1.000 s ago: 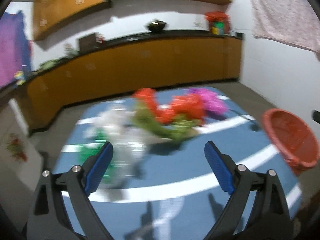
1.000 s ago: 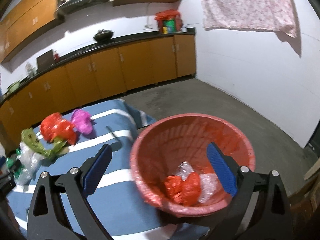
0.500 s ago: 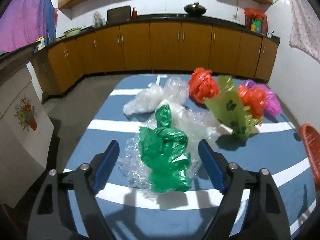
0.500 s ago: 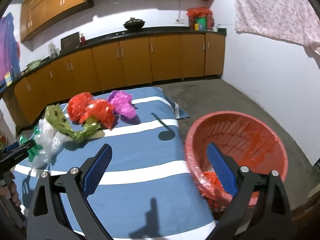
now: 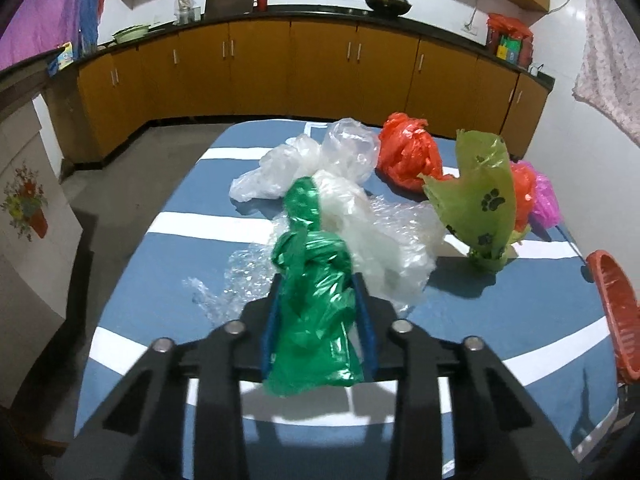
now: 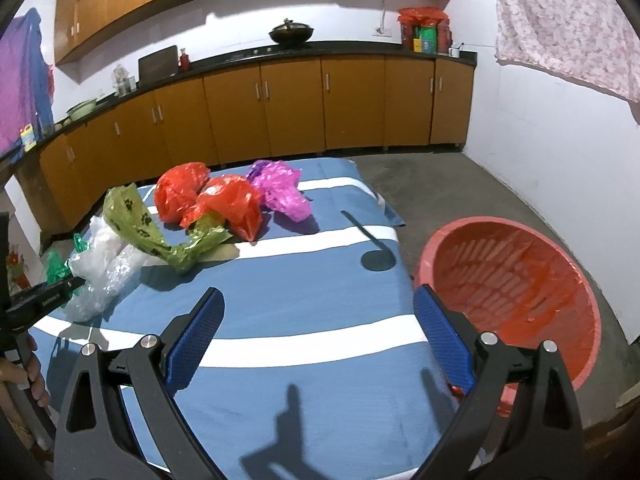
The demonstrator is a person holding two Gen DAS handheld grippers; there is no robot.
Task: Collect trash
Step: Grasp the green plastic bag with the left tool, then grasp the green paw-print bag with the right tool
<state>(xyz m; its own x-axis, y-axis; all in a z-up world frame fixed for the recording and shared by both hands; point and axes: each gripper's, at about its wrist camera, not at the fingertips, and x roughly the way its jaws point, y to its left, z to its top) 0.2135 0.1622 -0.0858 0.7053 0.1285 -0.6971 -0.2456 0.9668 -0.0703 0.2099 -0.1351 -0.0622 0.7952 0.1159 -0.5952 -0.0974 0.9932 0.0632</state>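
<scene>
Currently: left gripper [image 5: 318,320], jaws closing with pads pressed on the green bag [image 5: 312,304] near the table's [image 5: 480,320] left edge; right gripper [image 6: 316,340] wide open, empty; advice: pinch firmly, lift clear of clear plastic [image 5: 384,240], carry to red basket [image 6: 520,280].

Surface: low table covered by a blue cloth with white stripes [image 6: 304,304].

On it, in a loose row:
- green plastic bag [image 5: 316,312]
- crumpled clear plastic and bubble wrap [image 5: 384,240]
- olive-green bag with paw prints [image 6: 136,220]
- two red bags [image 6: 180,196], touching
- magenta bag [image 6: 280,192], beside the red ones
</scene>
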